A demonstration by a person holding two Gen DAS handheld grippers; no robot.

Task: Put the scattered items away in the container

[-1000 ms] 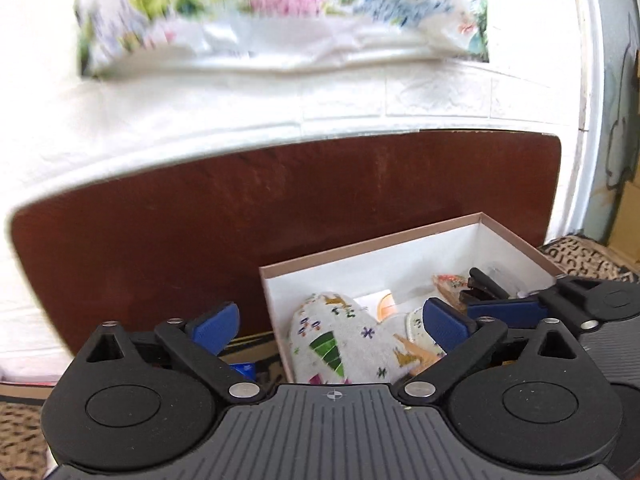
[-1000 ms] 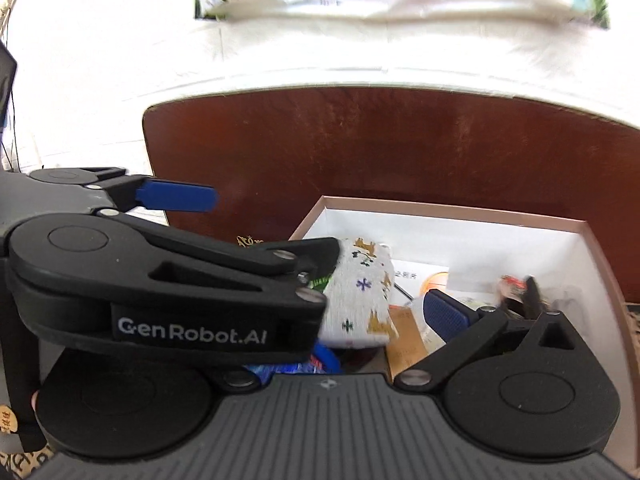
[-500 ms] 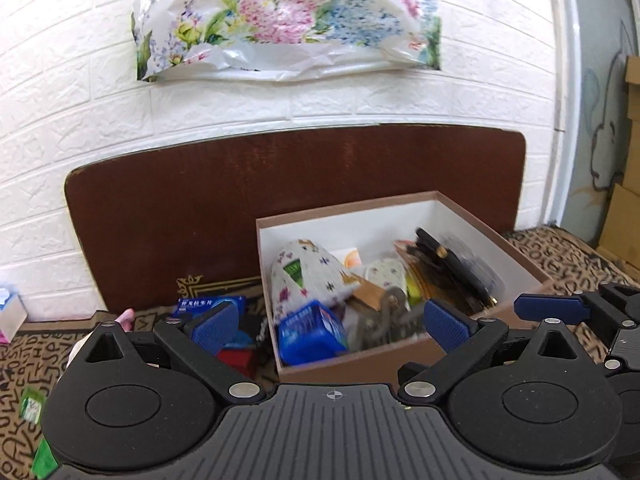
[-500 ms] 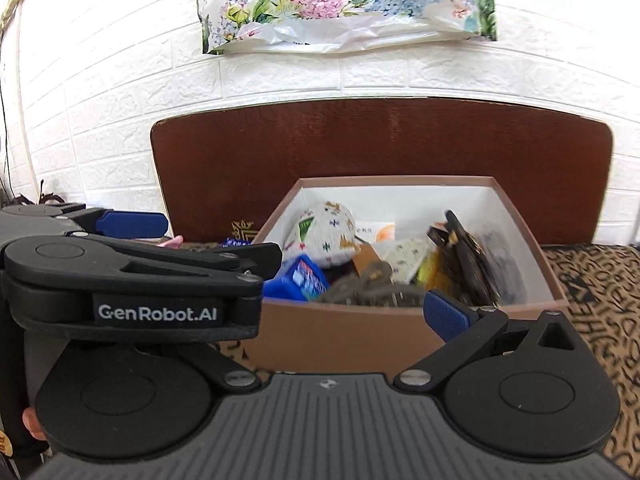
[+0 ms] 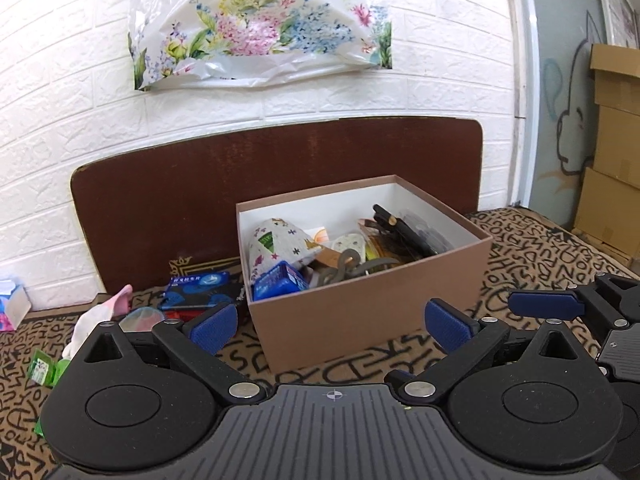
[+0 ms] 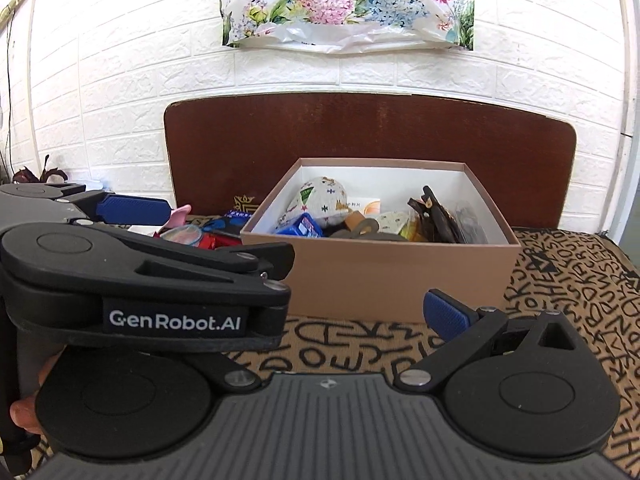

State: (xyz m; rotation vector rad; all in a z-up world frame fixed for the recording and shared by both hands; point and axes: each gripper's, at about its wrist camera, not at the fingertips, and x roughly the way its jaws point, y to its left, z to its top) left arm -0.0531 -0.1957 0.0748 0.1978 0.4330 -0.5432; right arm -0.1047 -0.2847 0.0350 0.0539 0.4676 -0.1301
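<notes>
A brown cardboard box stands on the patterned mat. It holds a patterned cloth pouch, a blue pack, a grey clip and dark items. My left gripper is open and empty, pulled back in front of the box. My right gripper is open and empty, also in front of the box; its left finger is hidden behind the left gripper's body. Loose items lie left of the box: a dark blue packet, a pink and white cloth, a green sachet.
A dark brown board leans on the white brick wall behind the box. A floral plastic bag hangs above. Cardboard cartons are stacked at the far right. A small tissue pack sits at the far left.
Both grippers have drawn back and up from inside the box. The patterned pouch now lies in the box, free of the grippers.
</notes>
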